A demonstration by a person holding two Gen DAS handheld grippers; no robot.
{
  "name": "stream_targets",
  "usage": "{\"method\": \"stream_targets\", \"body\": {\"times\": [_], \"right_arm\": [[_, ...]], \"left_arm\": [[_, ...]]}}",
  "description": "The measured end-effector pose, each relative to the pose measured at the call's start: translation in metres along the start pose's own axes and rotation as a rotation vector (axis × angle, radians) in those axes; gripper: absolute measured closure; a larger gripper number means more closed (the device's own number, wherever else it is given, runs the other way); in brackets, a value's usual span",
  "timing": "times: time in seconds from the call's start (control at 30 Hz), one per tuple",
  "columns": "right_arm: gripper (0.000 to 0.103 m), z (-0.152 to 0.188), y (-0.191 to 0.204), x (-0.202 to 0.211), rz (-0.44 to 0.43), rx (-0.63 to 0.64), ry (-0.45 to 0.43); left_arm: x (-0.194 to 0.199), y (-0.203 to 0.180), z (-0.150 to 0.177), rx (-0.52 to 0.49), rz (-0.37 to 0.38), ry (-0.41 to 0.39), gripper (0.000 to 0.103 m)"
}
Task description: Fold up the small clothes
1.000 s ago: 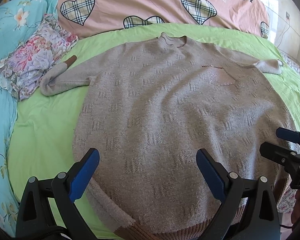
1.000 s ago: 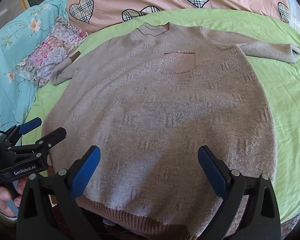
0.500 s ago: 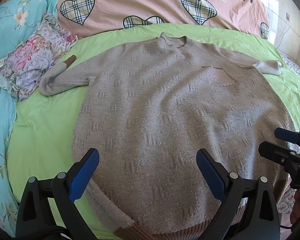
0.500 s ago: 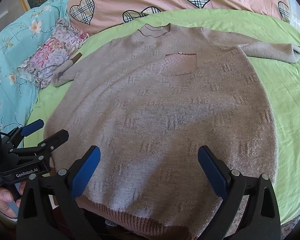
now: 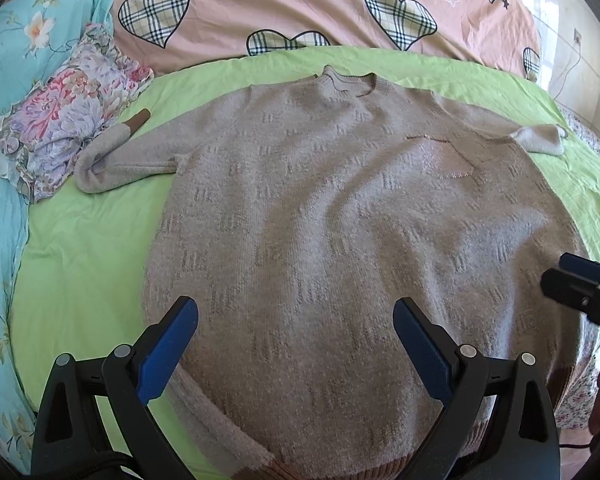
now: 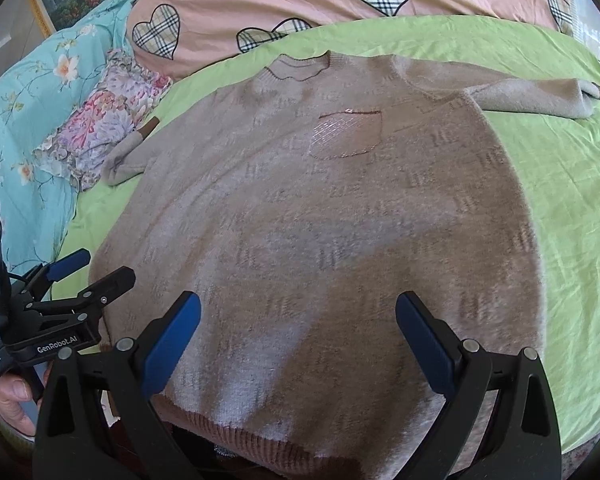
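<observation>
Beige sweater (image 5: 340,240) beneath both wide-open, empty grippers

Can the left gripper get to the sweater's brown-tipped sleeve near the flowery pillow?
Probably yes. The left gripper is open and holds nothing, and only flat sweater and green sheet lie between it and the sleeve. Nothing covers the cuff.

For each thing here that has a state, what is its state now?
Sweater: spread flat, front up, unfolded.
Left sleeve: end doubled back.
Right sleeve: stretched out sideways.
Left gripper: jaws open, empty.
Right gripper: jaws open, empty.
</observation>
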State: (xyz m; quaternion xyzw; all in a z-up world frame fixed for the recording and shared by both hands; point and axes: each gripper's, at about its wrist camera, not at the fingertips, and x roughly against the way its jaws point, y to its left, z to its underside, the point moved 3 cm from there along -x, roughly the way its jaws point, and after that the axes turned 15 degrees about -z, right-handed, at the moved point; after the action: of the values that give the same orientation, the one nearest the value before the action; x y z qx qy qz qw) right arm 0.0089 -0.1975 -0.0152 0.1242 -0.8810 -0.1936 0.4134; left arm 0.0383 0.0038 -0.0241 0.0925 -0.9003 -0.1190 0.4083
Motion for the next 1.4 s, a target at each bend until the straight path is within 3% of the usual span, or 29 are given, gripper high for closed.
{"method": "stream_targets", "body": {"times": [0.17,0.37,0.57,0.73,0.9,1.17,1.3,1.4], "right_arm": [[0.005,-0.011,-0.029,0.02,0.027,-0.062,-0.059],[0.005,-0.032,-0.091,0.053,0.055,-0.213,-0.174],[0.006,-0.071,-0.148,0.093,0.171,-0.247,-0.273],[0.022,-0.115,-0.201,0.116,0.245,-0.29,-0.338],[0.031,-0.163,-0.251,0.114,0.305,-0.317,-0.361],[0.036,-0.233,-0.357,0.084,0.425,-0.408,-0.316],[0.037,-0.241,-0.403,0.056,0.471,-0.485,-0.231],[0.049,-0.236,-0.421,0.039,0.505,-0.49,-0.162]], "left_arm": [[-0.011,0.009,-0.013,0.006,-0.003,0.01,0.004],[-0.03,0.019,-0.03,0.017,-0.026,0.036,0.004],[-0.044,0.018,-0.048,0.012,-0.029,0.059,0.004],[-0.057,0.01,-0.063,0.009,-0.008,0.08,0.004],[-0.074,0.005,-0.077,0.006,-0.024,0.111,0.004],[-0.101,-0.002,-0.095,0.004,-0.039,0.15,0.004],[-0.113,-0.009,-0.098,-0.014,-0.039,0.166,0.004],[-0.121,-0.015,-0.097,-0.021,-0.037,0.187,0.004]]}}
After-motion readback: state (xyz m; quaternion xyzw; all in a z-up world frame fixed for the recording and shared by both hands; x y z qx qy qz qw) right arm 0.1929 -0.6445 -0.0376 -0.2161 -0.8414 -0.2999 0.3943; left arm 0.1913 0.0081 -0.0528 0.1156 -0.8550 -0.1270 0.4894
